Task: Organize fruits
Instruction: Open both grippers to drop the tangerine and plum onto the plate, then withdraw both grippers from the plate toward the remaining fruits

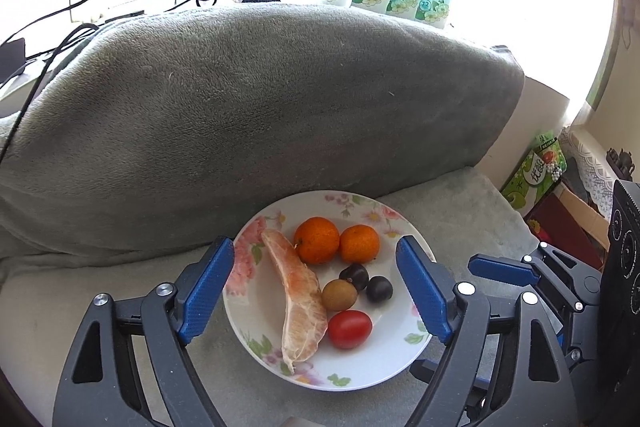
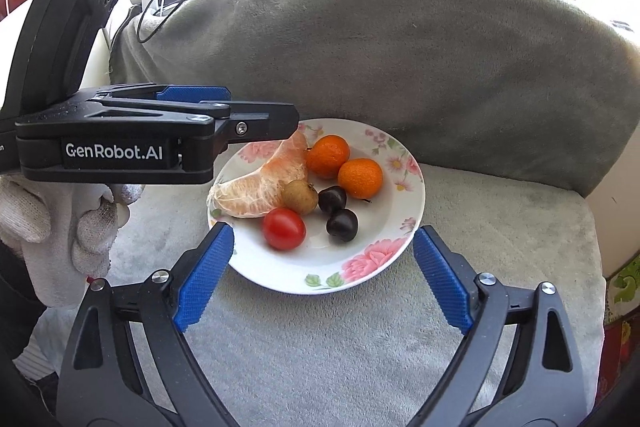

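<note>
Together on plate [image 2: 400, 231]: seven assorted fruits [image 2: 324, 155].

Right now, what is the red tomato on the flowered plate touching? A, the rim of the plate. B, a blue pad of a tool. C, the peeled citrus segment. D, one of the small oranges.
C: in the left wrist view the red tomato lies right against the lower part of the peeled citrus segment, apart from the two small oranges and inside the rim of the plate.
</note>
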Action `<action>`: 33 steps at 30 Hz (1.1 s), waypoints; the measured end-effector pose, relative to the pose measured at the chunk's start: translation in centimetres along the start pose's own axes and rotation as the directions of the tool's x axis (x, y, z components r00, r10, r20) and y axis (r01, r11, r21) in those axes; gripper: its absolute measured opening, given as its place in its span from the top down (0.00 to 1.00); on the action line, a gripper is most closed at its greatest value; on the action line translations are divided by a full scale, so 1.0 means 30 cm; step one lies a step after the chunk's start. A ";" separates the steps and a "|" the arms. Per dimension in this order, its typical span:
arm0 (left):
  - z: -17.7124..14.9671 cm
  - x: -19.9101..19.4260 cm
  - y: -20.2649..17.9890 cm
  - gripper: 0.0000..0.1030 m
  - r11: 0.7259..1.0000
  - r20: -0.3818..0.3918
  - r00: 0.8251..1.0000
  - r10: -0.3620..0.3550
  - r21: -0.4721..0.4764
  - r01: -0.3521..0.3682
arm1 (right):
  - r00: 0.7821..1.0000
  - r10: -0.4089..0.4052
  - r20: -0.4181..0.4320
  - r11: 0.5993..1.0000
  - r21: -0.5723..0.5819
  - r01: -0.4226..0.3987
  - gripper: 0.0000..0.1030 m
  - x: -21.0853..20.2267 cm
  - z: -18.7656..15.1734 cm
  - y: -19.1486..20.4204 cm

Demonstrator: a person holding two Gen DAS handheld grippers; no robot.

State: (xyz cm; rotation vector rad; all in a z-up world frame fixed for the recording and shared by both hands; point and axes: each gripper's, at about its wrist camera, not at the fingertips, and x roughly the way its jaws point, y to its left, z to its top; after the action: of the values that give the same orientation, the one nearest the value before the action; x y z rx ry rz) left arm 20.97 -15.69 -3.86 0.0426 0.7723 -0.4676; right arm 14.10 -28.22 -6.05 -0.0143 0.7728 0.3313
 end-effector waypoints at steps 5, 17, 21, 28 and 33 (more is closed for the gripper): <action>0.002 -0.015 -0.004 0.19 1.000 0.000 1.000 0.003 -0.001 -0.003 | 1.000 -0.008 0.003 1.000 -0.002 0.008 0.09 -0.013 0.000 0.006; -0.015 -0.101 0.004 0.19 1.000 0.031 0.999 0.025 -0.007 -0.025 | 1.000 -0.022 0.014 1.000 0.004 0.022 0.09 -0.058 0.003 0.023; -0.027 -0.140 0.014 0.19 0.999 0.044 0.998 0.033 -0.016 -0.032 | 1.000 -0.020 0.018 1.000 0.001 0.020 0.09 -0.073 0.004 0.044; -0.052 -0.203 0.040 0.19 0.999 0.067 0.997 0.045 -0.033 -0.043 | 1.000 -0.023 0.021 1.000 -0.009 0.023 0.09 -0.092 0.005 0.087; -0.078 -0.255 0.065 0.19 0.998 0.083 0.995 0.056 -0.045 -0.053 | 1.000 -0.023 0.020 1.000 -0.015 0.024 0.09 -0.098 0.000 0.117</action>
State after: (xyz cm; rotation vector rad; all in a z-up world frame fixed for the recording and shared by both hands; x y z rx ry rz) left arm 15.49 -10.47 -0.59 0.0039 0.6965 -0.3982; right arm 11.08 -25.74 -3.64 -0.0347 0.7499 0.3145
